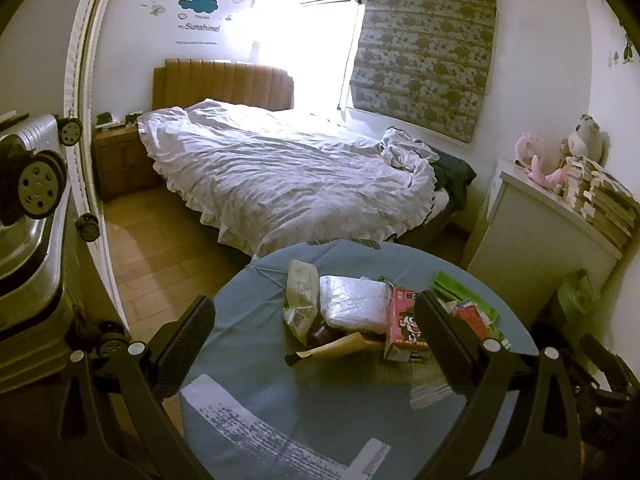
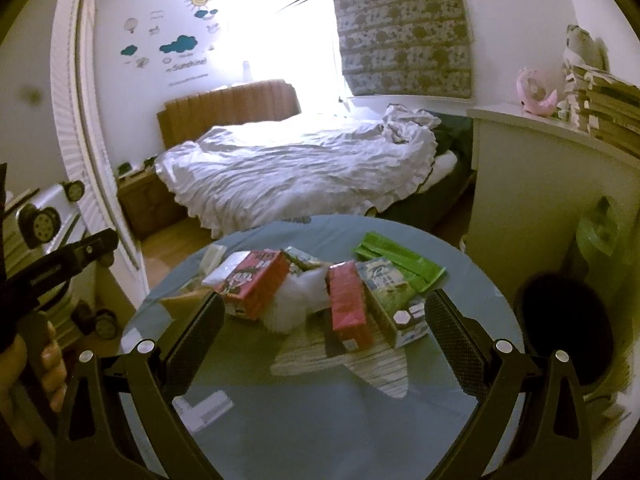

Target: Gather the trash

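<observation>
Two open claws over a heap of light litter

Both claws hover above the round blue desk (image 1: 248,292), jaws spread wide and holding nothing. The trash sits in a loose pile toward the far edge of the desk: a pink carton (image 1: 406,330) standing near the middle, a clear plastic packet (image 1: 354,302) just beside it, a crumpled white wrapper (image 1: 298,296) toward the left edge, and a green wrapper (image 2: 400,266) toward the far right edge. A red box (image 2: 348,306) lies beside what may be a second drink carton, though blur makes that uncertain.

All of it looks light. The cartons seem stiff enough to pinch across their narrow faces; the wrappers are soft and slippery, best taken at a bunched fold.

The left claw (image 1: 316,344) points at the pile's left half, angled downward. The right claw (image 2: 326,332) tilts down likewise, straddling the red box. A dark bin (image 2: 568,320) stands beside the desk's right edge.
</observation>
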{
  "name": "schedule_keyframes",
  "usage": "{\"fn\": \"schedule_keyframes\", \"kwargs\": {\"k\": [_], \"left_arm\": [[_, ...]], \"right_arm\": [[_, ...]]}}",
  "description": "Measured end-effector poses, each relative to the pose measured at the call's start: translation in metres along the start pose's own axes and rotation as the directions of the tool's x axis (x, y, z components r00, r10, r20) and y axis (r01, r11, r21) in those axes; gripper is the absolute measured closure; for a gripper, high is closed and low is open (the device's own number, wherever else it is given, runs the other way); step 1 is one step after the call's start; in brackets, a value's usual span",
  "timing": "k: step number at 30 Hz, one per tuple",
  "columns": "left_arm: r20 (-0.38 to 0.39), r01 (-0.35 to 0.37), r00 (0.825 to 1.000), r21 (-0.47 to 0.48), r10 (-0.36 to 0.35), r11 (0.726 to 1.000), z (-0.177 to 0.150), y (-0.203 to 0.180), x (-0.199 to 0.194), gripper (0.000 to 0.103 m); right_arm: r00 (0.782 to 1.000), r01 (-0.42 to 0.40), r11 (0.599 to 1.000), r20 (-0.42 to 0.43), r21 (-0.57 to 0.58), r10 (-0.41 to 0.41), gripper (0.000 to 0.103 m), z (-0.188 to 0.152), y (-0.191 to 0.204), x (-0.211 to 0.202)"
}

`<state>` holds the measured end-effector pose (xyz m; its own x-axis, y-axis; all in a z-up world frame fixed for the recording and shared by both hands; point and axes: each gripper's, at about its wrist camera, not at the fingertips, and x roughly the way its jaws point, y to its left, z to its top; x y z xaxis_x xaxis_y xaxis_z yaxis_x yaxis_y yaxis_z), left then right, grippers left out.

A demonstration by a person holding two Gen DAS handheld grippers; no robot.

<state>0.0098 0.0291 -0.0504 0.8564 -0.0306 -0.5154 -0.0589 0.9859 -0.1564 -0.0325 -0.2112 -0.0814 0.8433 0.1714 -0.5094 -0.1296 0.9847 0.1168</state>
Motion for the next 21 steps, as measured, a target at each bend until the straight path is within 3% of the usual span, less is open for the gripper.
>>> {"fn": "schedule_keyframes", "kwargs": {"k": [21], "left_arm": [[-0.009, 0.005, 1.0, -0.001, -0.005, 1.0, -0.0011, -0.0028, 0.0023, 0.005]], "right_arm": [[1.0, -0.011, 1.0, -0.021, -0.001, 0.011, 0.004, -0.0042, 0.0007, 0.0038]]}}
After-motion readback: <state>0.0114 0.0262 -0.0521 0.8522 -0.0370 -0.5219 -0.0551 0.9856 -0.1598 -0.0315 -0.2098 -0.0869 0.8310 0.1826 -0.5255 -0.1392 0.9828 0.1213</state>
